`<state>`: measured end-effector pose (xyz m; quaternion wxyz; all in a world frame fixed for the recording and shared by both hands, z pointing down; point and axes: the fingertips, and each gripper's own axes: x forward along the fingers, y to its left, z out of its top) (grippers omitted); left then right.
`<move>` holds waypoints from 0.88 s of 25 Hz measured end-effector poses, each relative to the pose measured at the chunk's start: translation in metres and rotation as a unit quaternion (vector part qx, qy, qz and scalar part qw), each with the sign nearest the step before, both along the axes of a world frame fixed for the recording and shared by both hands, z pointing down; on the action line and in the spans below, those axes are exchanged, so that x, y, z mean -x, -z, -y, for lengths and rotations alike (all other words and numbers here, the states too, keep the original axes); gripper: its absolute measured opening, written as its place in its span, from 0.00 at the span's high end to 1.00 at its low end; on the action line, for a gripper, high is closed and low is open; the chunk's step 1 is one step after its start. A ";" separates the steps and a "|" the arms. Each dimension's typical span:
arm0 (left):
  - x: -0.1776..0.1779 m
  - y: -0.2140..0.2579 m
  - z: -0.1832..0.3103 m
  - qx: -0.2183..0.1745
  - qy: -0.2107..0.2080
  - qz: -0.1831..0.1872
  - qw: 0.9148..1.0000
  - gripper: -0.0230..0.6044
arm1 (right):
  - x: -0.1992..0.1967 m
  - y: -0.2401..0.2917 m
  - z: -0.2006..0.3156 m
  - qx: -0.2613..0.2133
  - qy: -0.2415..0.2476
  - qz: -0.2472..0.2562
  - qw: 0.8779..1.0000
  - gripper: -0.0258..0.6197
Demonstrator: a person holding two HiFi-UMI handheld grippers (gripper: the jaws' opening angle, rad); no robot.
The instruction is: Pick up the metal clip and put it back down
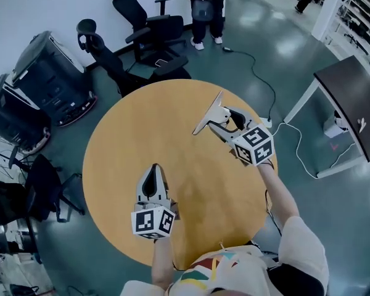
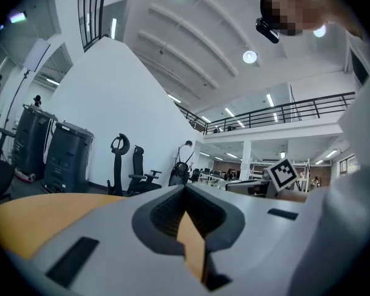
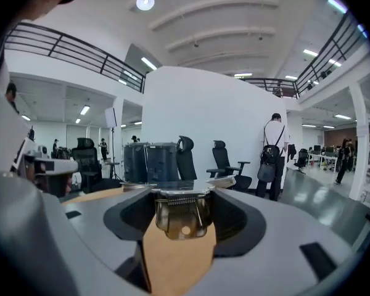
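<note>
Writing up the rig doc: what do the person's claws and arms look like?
The left claw and right claw have pale grey shells with dark, ribbed inner recesses. Each carries a cube of black-and-white square markers at the hand end. The person wears a white short-sleeved shirt with a coloured print on the front.

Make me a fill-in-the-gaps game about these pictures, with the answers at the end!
1. The metal clip is gripped between the jaws of the ___ gripper.
2. The left gripper has ___ between its jaws.
3. The wooden table has a ___ top.
4. The office chairs beyond the table are ___ in colour.

Missing words: right; nothing; round; black
</note>
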<state>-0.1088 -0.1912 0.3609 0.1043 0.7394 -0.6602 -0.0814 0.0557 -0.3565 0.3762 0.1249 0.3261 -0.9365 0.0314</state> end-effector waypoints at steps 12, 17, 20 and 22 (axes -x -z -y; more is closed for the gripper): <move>0.001 0.053 -0.101 -0.037 0.007 -0.012 0.999 0.89 | 0.020 0.087 -0.197 -0.034 -0.005 0.109 0.993 0.52; 0.000 0.059 -0.124 -0.039 0.002 -0.004 0.999 0.89 | 0.026 0.093 -0.248 -0.025 0.009 0.135 0.991 0.52; -0.003 0.064 -0.132 -0.044 -0.002 0.001 0.999 0.89 | 0.025 0.091 -0.267 -0.020 0.012 0.141 0.990 0.52; -0.004 0.065 -0.136 -0.046 -0.006 0.002 0.999 0.89 | 0.026 0.089 -0.276 -0.021 0.013 0.140 0.990 0.52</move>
